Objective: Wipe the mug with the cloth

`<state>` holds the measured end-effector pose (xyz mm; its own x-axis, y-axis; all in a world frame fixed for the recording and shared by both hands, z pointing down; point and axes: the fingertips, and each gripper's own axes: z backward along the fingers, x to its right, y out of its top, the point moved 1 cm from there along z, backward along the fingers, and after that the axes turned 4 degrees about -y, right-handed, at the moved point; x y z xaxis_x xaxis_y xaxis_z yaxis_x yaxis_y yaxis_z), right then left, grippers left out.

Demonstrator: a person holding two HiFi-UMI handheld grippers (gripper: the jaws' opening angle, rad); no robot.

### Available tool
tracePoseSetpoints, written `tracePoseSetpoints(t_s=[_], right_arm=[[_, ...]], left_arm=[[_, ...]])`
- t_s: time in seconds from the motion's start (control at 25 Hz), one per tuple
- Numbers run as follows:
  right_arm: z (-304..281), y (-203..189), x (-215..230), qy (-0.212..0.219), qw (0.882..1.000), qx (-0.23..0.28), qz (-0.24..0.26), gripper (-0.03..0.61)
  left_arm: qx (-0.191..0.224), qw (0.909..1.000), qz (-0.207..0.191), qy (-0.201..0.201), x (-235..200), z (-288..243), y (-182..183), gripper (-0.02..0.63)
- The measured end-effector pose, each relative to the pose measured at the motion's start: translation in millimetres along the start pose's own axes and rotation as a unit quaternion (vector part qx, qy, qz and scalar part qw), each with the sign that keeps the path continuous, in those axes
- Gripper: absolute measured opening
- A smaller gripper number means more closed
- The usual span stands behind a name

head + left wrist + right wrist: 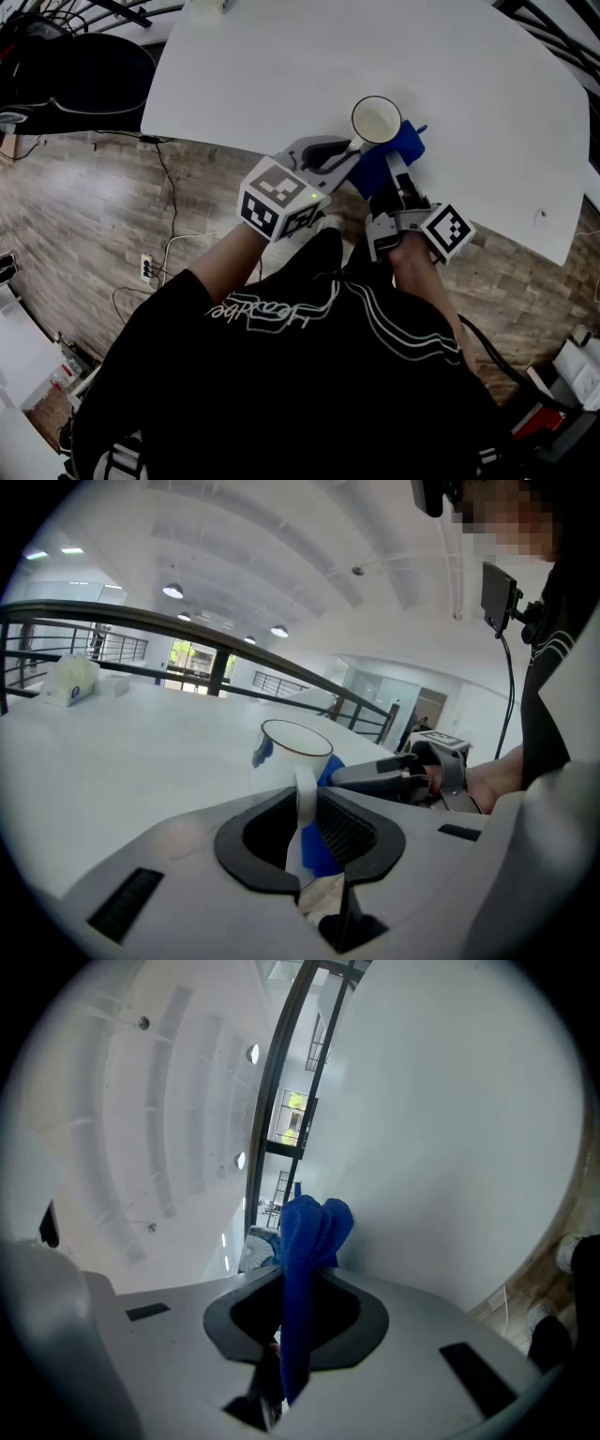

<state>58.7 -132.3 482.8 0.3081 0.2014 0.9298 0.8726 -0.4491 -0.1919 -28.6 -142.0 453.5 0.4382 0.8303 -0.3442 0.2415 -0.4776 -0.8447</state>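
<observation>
Black shirt (281,394) with white stripes and lettering; grey left gripper (352,147) and right gripper (393,161), black-and-white marker cubes (278,197).

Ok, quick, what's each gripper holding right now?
Left gripper: closed on the handle of the mug.
Right gripper: closed on the blue cloth.

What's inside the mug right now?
Nothing visible: from the head view the mug shows a bare white interior. The blue cloth is outside, right beside it; the mug wall behind the cloth is covered.
</observation>
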Motion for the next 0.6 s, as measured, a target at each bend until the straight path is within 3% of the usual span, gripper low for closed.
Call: tracePoseSetpoints(t_s=[0.32,0.6], right_arm=[[0,1,-3,-0.010,0.999,-0.015,0.028,0.048],[32,17,-38,0.048,0.991,-0.012,0.124,0.048]], left_arm=[[-0.003,0.9999,-0.010,-0.001,-5,4,1,0.072],[-0.017,0.9992,-0.037,0.004,-2,8,3,0.072]])
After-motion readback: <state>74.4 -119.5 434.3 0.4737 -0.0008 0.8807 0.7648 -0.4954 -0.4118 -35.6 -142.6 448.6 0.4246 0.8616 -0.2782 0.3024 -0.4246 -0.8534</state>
